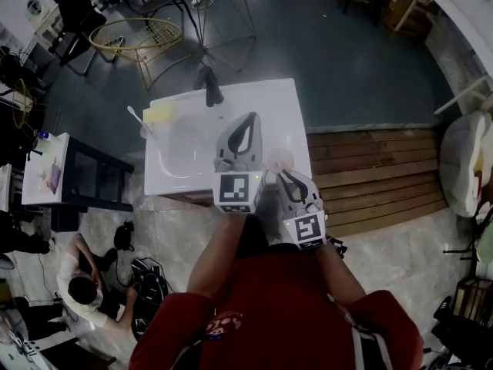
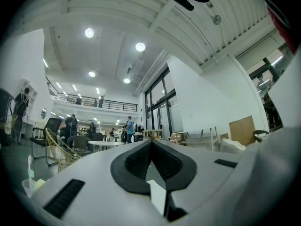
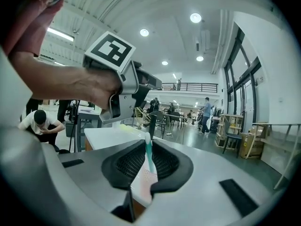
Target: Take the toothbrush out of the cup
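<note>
A teal toothbrush (image 3: 148,150) with a white tip stands upright between the pads of my right gripper (image 3: 148,161), which is shut on its handle. Under it is a pale pink cup (image 3: 145,185). In the head view that cup (image 1: 280,159) sits at the front right corner of the white sink counter (image 1: 269,99), with the right gripper (image 1: 286,177) right over it. My left gripper (image 1: 249,120) hovers over the counter's middle, shut with nothing in it; its pads (image 2: 141,161) meet in the left gripper view.
A second cup (image 1: 143,128) with a white utensil and a yellow sponge (image 1: 159,114) sit left of the basin (image 1: 185,145). The dark faucet (image 1: 209,87) stands at the back. Wooden decking (image 1: 377,176) lies right; a crouching person (image 1: 81,284) is lower left.
</note>
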`<state>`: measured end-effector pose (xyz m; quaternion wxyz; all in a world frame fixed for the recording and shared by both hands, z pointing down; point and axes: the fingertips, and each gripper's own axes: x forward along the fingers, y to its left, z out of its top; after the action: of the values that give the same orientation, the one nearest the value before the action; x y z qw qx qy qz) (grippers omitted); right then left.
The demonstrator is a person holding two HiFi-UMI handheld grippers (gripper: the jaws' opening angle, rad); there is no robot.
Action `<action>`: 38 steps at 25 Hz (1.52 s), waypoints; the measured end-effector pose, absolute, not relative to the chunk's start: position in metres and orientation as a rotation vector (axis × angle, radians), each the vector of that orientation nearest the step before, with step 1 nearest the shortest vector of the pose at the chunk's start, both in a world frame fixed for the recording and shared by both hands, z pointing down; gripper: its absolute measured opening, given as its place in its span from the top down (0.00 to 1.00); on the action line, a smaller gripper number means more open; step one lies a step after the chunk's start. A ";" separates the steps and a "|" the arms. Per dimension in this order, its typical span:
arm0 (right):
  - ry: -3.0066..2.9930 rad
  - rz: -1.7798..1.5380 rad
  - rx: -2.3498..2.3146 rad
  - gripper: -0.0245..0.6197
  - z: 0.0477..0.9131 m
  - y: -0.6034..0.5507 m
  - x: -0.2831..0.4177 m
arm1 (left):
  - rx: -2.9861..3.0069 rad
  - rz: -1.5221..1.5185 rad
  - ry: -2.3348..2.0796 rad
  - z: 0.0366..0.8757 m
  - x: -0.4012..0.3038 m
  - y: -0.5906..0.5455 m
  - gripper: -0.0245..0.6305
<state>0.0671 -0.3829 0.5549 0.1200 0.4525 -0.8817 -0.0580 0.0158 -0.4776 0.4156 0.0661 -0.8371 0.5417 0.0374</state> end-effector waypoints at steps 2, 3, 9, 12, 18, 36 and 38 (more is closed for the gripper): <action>-2.574 -0.176 1.318 0.86 0.553 -0.384 0.068 | -2.523 0.114 1.636 0.415 0.015 -0.479 0.92; -2.576 -0.185 1.320 0.87 0.552 -0.385 0.068 | -2.521 0.114 1.637 0.415 0.016 -0.479 0.92; -2.605 -0.194 1.350 0.87 0.536 -0.384 0.071 | -2.526 0.104 1.627 0.417 0.019 -0.479 0.92; -2.621 -0.198 1.354 0.87 0.526 -0.385 0.073 | -2.527 0.106 1.627 0.417 0.019 -0.480 0.92; -2.657 -0.158 1.398 0.87 0.505 -0.386 0.081 | -2.528 0.108 1.623 0.417 0.020 -0.480 0.92; -2.811 -0.284 1.584 0.87 0.420 -0.388 0.097 | -2.509 0.116 1.641 0.417 0.015 -0.468 0.92; -2.809 -0.295 1.610 0.87 0.416 -0.388 0.100 | -2.507 0.117 1.640 0.417 0.016 -0.467 0.92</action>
<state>0.1001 -0.3878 0.4159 -0.0550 0.4945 -0.8627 -0.0907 0.0155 -0.4671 0.4168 0.0716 -0.8340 0.5457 0.0388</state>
